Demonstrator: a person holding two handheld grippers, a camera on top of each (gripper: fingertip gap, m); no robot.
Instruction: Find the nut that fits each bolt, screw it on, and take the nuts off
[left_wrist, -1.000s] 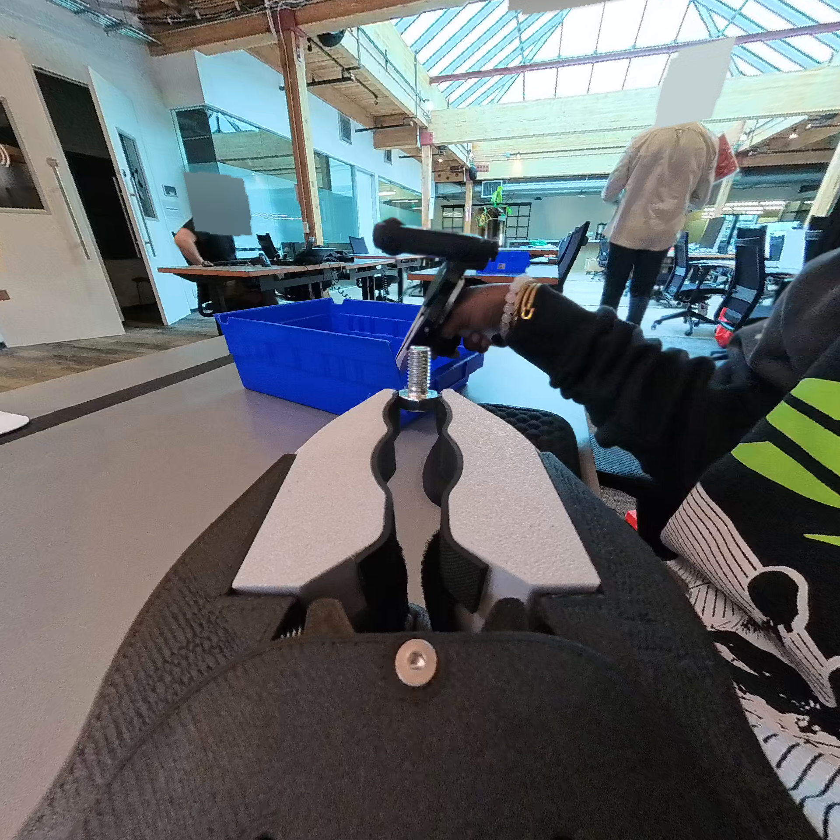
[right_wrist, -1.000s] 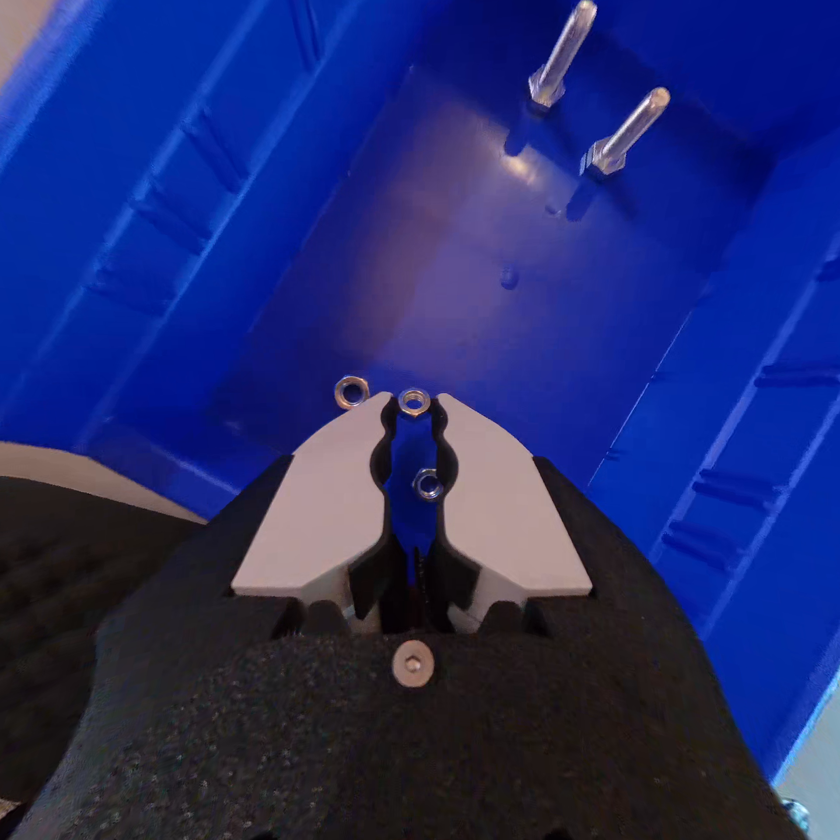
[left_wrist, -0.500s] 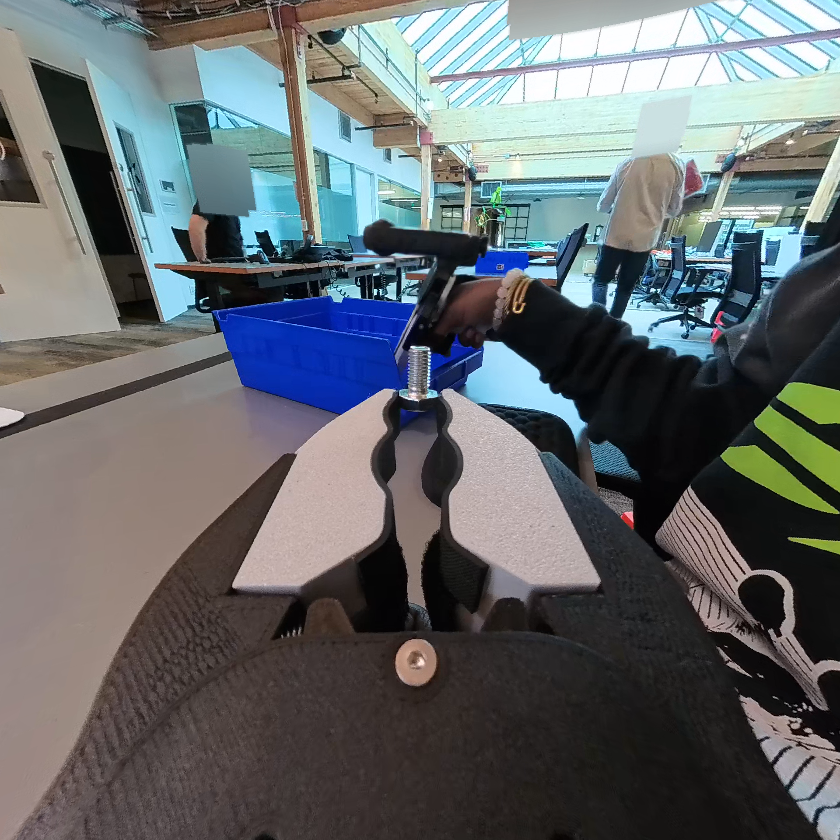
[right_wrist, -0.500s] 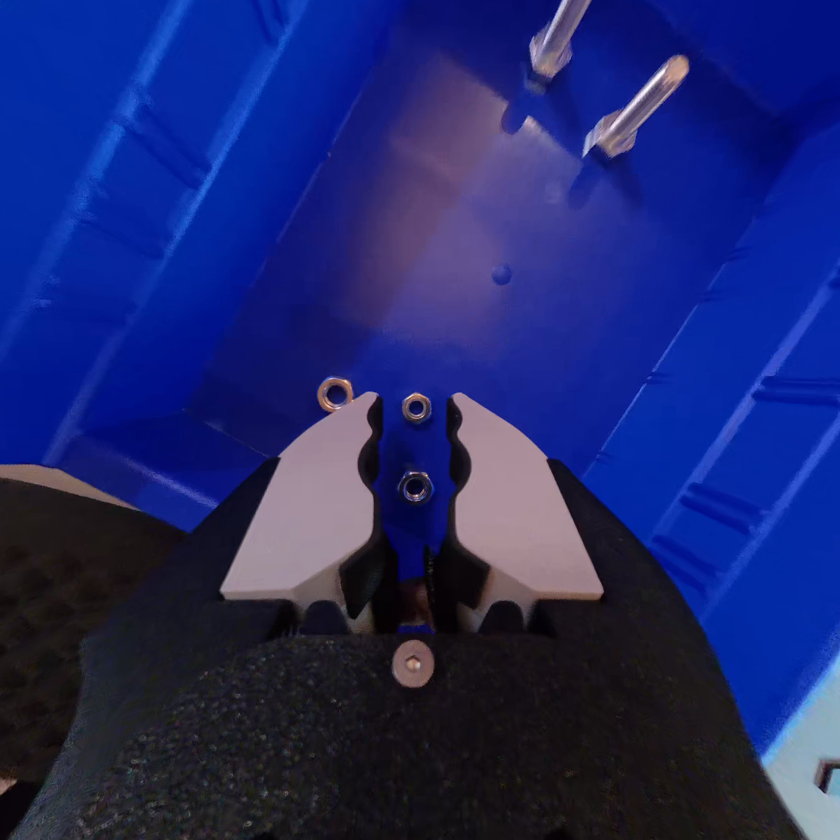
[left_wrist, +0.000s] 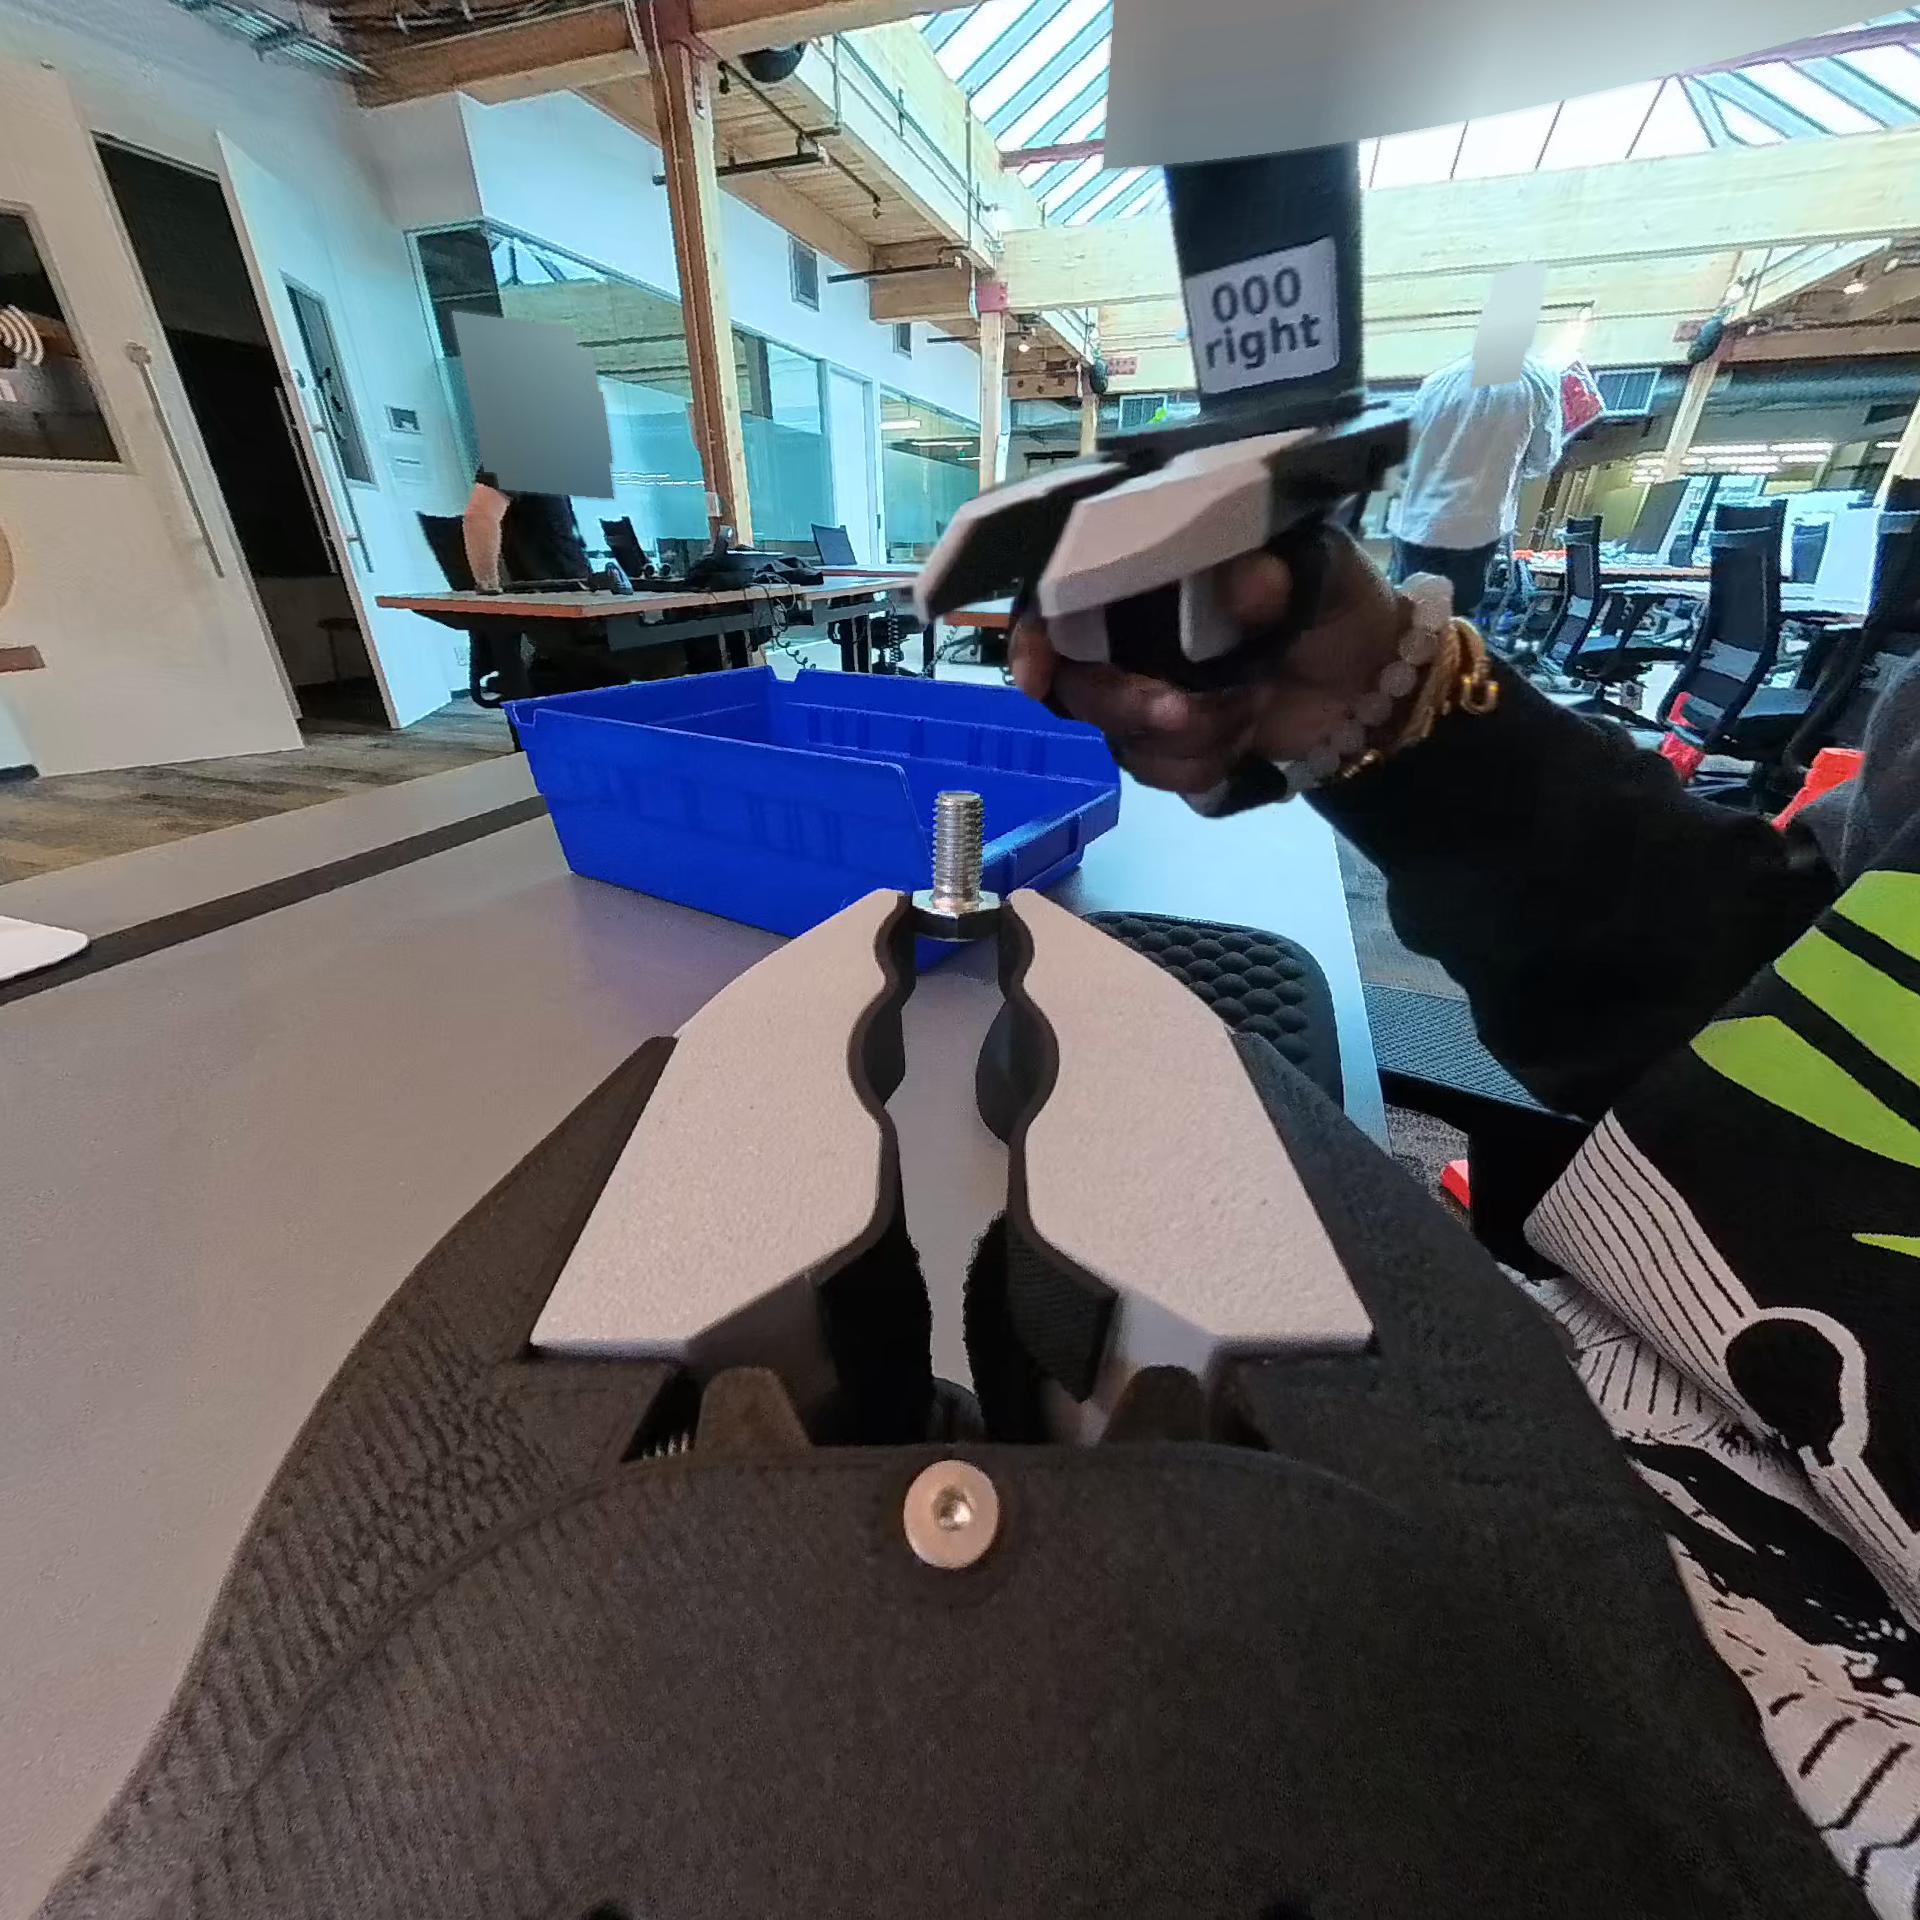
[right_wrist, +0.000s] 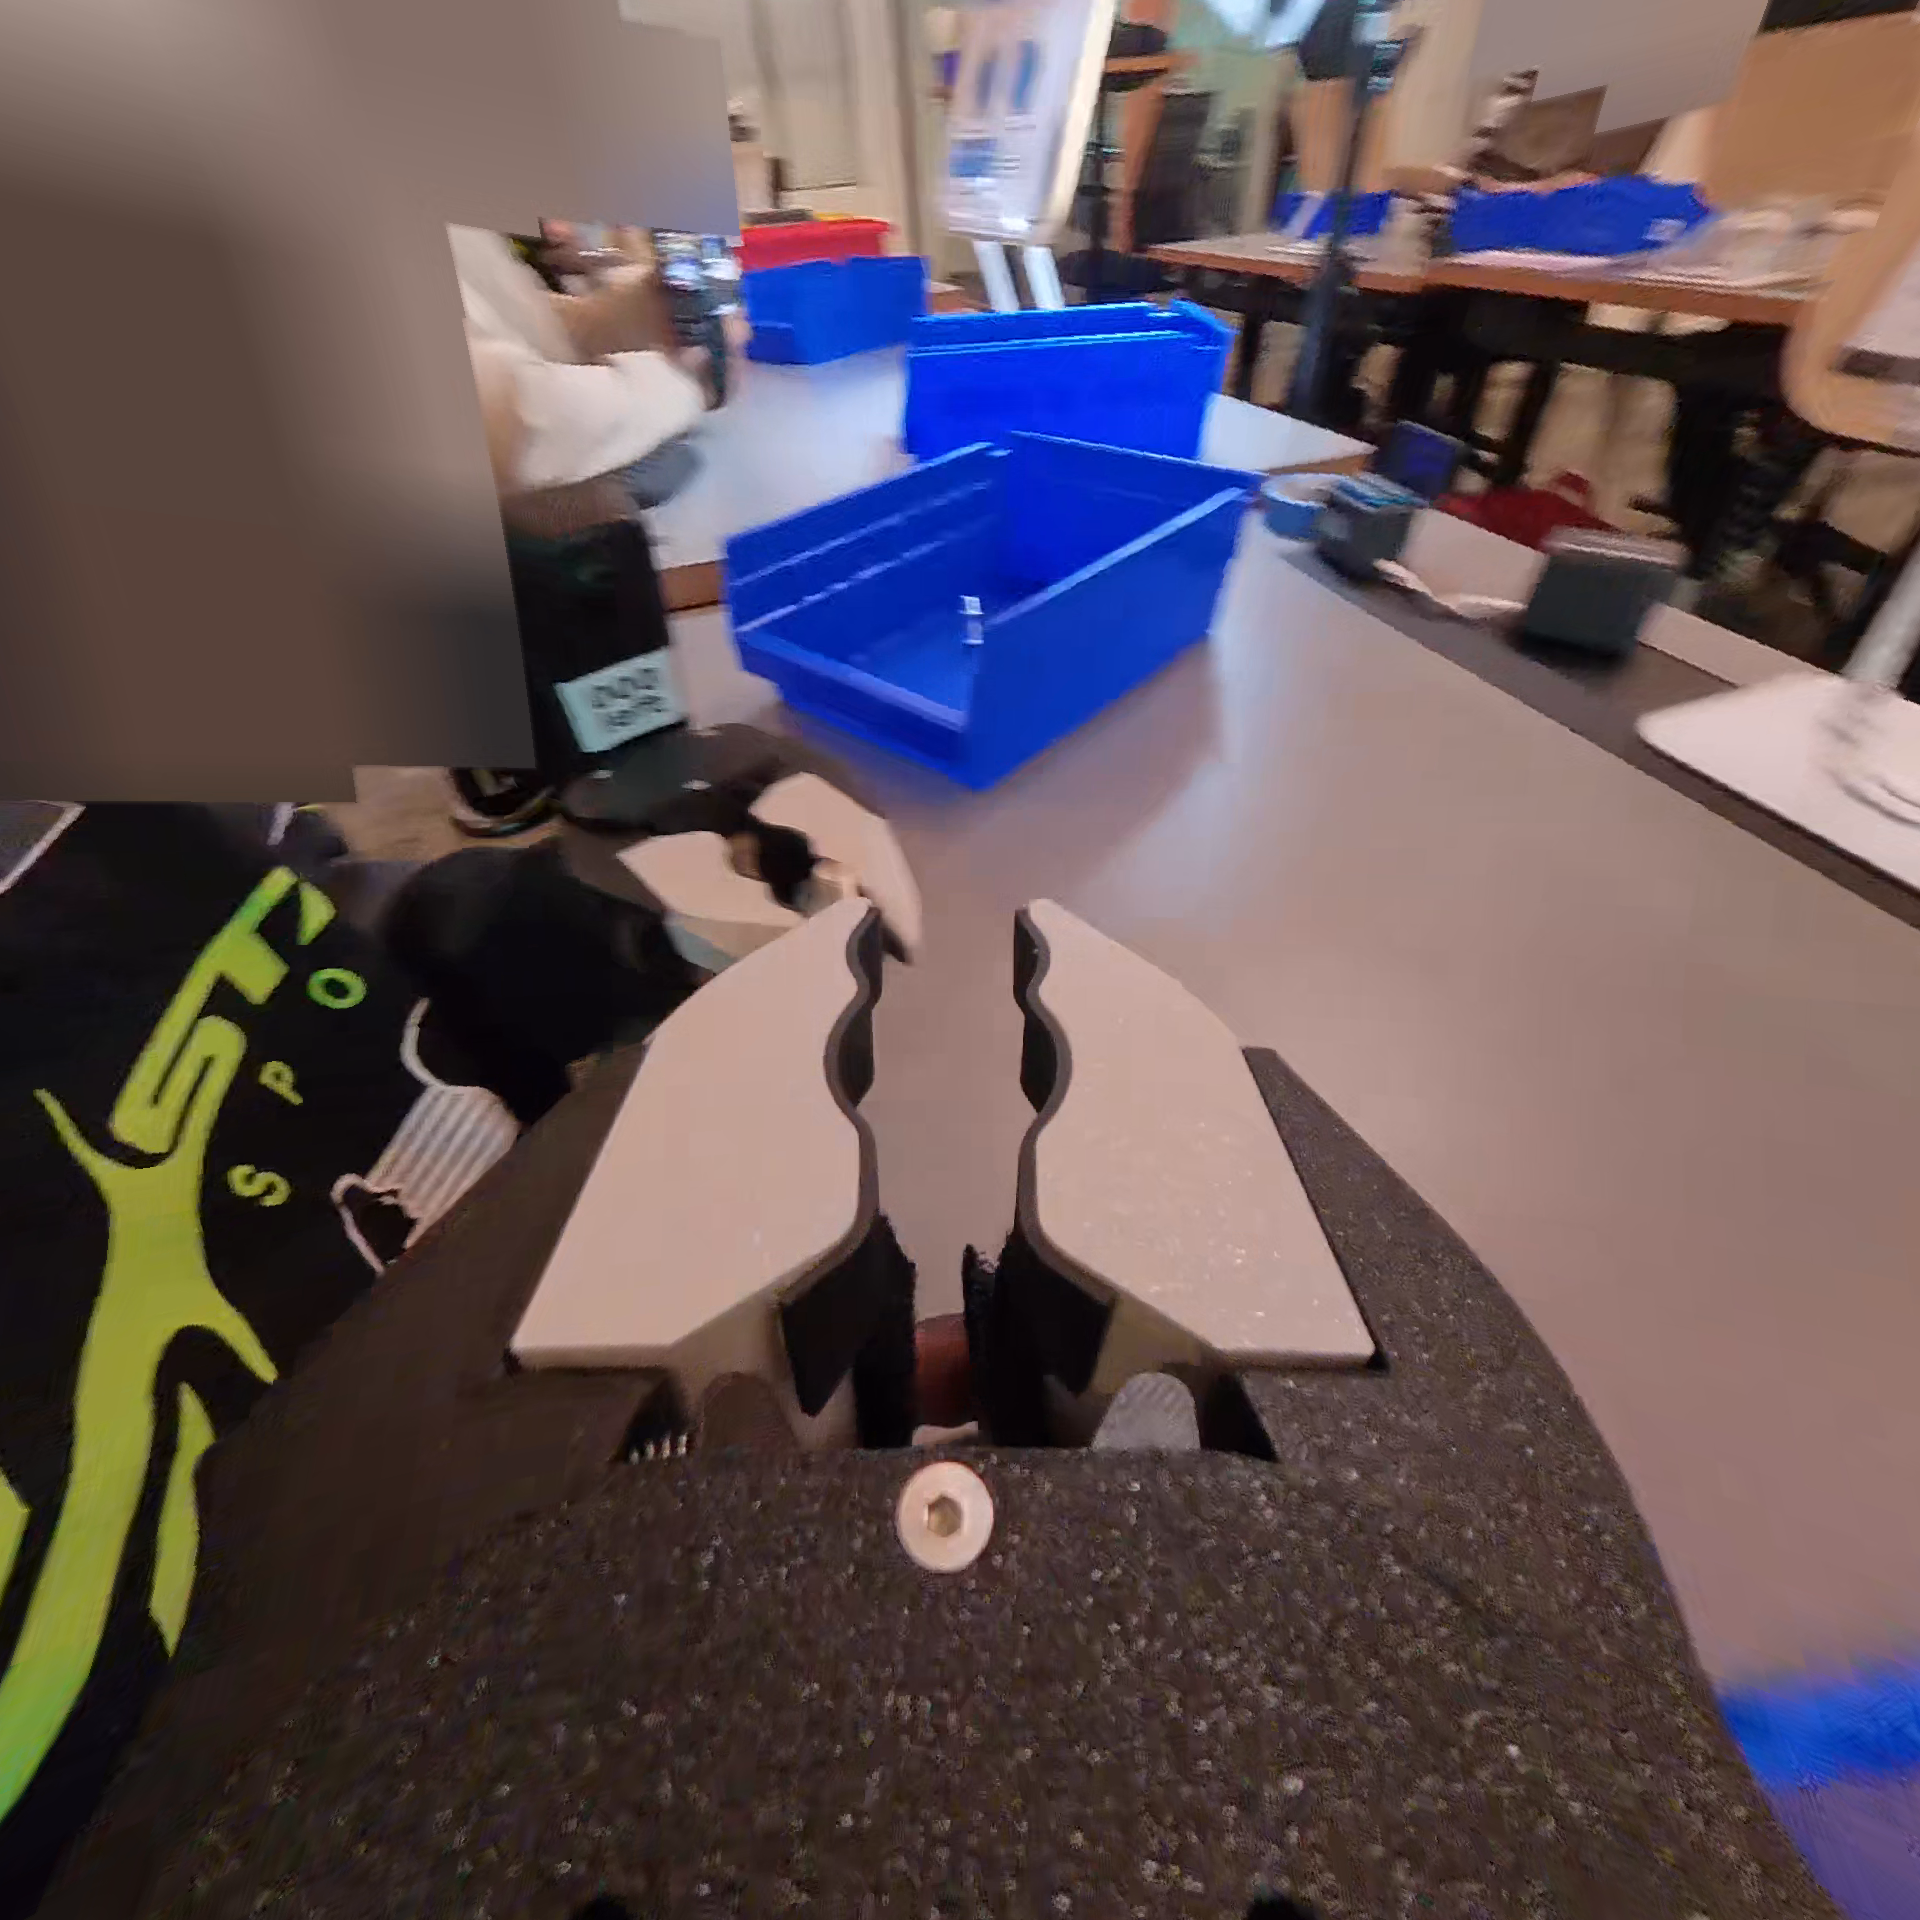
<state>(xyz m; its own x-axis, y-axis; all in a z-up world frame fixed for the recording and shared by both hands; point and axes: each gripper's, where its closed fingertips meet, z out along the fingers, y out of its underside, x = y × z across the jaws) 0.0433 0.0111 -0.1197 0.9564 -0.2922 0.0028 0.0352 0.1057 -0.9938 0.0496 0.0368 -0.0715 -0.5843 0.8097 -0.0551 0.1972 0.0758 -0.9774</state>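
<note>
left claw (left_wrist: 956, 920) clamps bolt (left_wrist: 957, 852) by its hex head, thread up, bare above desk (left_wrist: 312, 1039) | right claw (right_wrist: 945, 925) parted, empty, beside left | no nut on thread; matching, screwing, removal outstanding | blue bin (left_wrist: 810, 769) behind

The left tongs (left_wrist: 956, 914) reach forward over the desk (left_wrist: 312, 1039), a bolt (left_wrist: 957, 862) standing upright between their tips, head clamped. Just behind the bolt a bin (left_wrist: 748, 790) sits on the desk. The right tongs (left_wrist: 1039, 582) hang above and to the right of the bin. Farther back stand other desks (left_wrist: 623, 603) and office chairs (left_wrist: 1725, 623).
</note>
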